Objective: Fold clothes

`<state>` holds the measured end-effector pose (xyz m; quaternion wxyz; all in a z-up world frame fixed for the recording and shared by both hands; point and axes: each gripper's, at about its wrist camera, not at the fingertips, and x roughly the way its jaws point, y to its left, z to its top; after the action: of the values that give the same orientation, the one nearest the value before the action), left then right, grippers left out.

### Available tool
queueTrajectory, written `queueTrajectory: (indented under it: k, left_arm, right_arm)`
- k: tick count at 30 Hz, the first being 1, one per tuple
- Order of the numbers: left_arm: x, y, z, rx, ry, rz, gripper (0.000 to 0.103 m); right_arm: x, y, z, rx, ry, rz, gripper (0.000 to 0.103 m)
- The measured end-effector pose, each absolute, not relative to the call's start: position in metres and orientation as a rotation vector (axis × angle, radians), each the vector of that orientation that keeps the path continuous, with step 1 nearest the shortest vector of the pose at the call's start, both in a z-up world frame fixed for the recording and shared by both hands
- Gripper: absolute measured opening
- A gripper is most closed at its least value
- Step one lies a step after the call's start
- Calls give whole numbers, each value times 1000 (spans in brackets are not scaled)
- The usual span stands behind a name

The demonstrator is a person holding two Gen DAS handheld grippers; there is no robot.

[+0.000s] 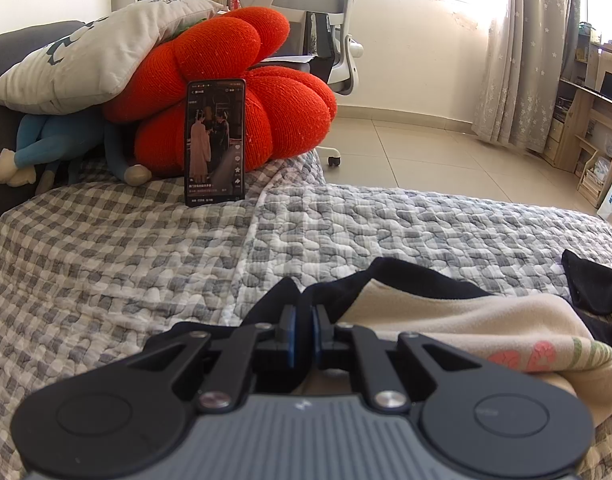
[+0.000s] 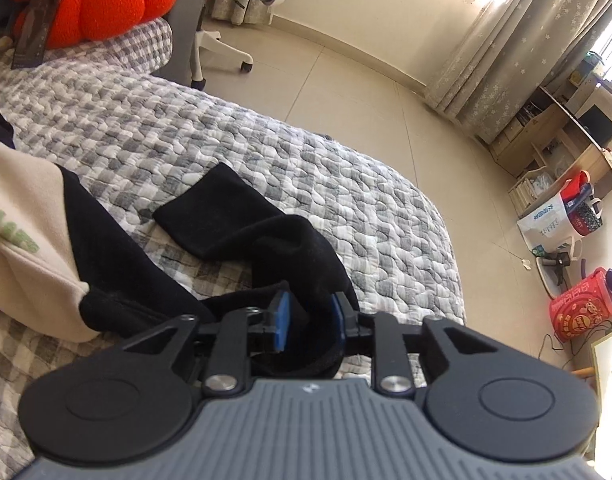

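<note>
Both grippers are working low over the checked quilt point(image 1: 118, 248): the left gripper point(image 1: 304, 320) is standing with its jaws nearly closed, pinching the black edge of the sweatshirt point(image 1: 446, 320), while the right gripper point(image 2: 308, 320) is standing half open, its blue pads point(image 2: 281, 320) apart with the black sleeve point(image 2: 242, 232) lying loosely between them and not pressed. The sweatshirt, cream body with black sleeves and a printed front, is lying crumpled on the quilt directly ahead of both tools; one sleeve is trailing out toward the bed's far edge.

To do this step well, the left pinch should be keeping the fabric taut so the body is not bunching. The right jaws probably need repositioning further along the sleeve (near the cuff looks better than the thick bundle now between the pads), then closing on one layer only. Carrying the sleeve across the cream panel in a low, flat sweep should be leaving fewer creases. A phone point(image 1: 215, 142) is propped against the red cushion point(image 1: 234, 92), well apart from the work.
</note>
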<state>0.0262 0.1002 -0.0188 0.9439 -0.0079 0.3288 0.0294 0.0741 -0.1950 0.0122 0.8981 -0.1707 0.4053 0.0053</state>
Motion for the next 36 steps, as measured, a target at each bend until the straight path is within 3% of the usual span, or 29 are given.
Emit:
queueTrajectory:
  k: [6, 17, 31, 32, 34, 36]
  left_arm:
    - [26, 100, -19, -18, 670, 59, 8]
    - [26, 111, -17, -90, 672, 35, 8]
    - [25, 113, -14, -105, 647, 18, 8]
    - [24, 113, -14, -106, 643, 18, 8]
    - [23, 114, -12, -109, 631, 16, 8]
    - [22, 114, -10, -111, 619, 17, 8]
  right_arm:
    - [74, -185, 21, -141, 803, 268, 57]
    - [104, -179, 4, 185, 852, 503, 59]
    - [116, -157, -24, 111, 901, 550, 62]
    - [115, -154, -24, 98, 898, 551, 57]
    - [114, -149, -22, 75, 892, 573, 39]
    - [111, -144, -20, 54, 882, 579, 12]
